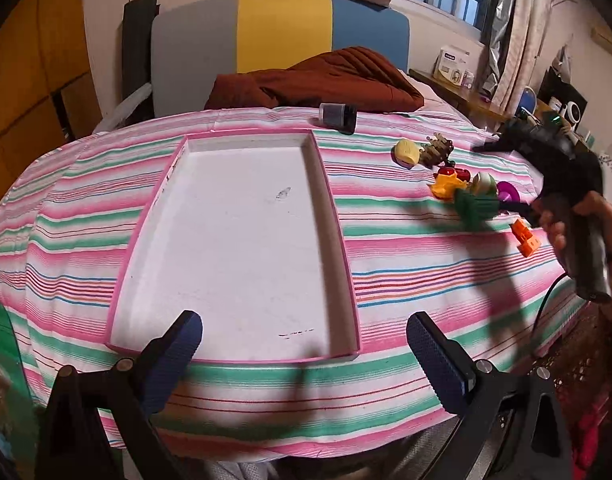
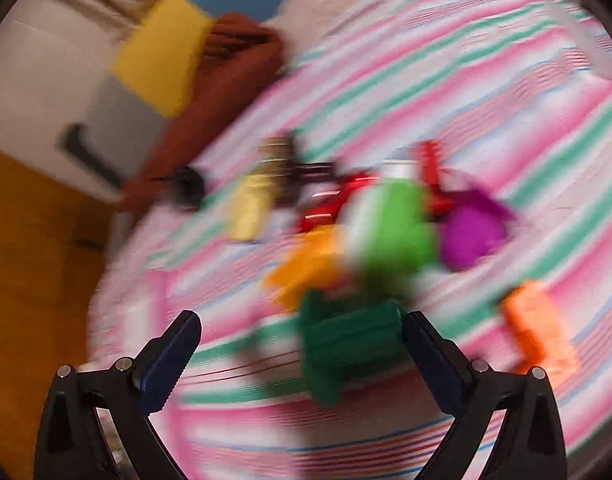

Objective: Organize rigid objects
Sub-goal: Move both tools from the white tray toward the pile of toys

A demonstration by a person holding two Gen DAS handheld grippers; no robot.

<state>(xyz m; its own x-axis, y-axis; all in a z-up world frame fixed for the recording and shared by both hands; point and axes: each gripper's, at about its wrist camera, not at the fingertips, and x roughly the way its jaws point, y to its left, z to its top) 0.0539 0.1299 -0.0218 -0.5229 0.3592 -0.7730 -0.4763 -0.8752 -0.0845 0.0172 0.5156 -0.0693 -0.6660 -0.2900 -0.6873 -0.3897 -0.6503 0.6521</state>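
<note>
A pink-rimmed white tray (image 1: 330,200) lies empty on the striped cloth. My left gripper (image 1: 303,356) is open over the tray's near edge. To the right lies a cluster of small toys: a yellow piece (image 1: 406,152), a brown piece (image 1: 438,150), an orange-yellow piece (image 1: 446,188), a dark green block (image 1: 476,206), a purple disc (image 1: 506,191) and an orange block (image 1: 526,238). My right gripper (image 2: 301,336) is open, its view blurred, with the dark green block (image 2: 346,344) just ahead between the fingers. The gripper's body shows in the left wrist view (image 1: 562,172), over the toys.
A dark cylindrical jar (image 1: 338,117) lies on the cloth behind the tray. A brown quilt (image 1: 318,80) and a grey, yellow and blue headboard (image 1: 281,36) stand behind. A shelf with boxes (image 1: 454,66) is at the far right.
</note>
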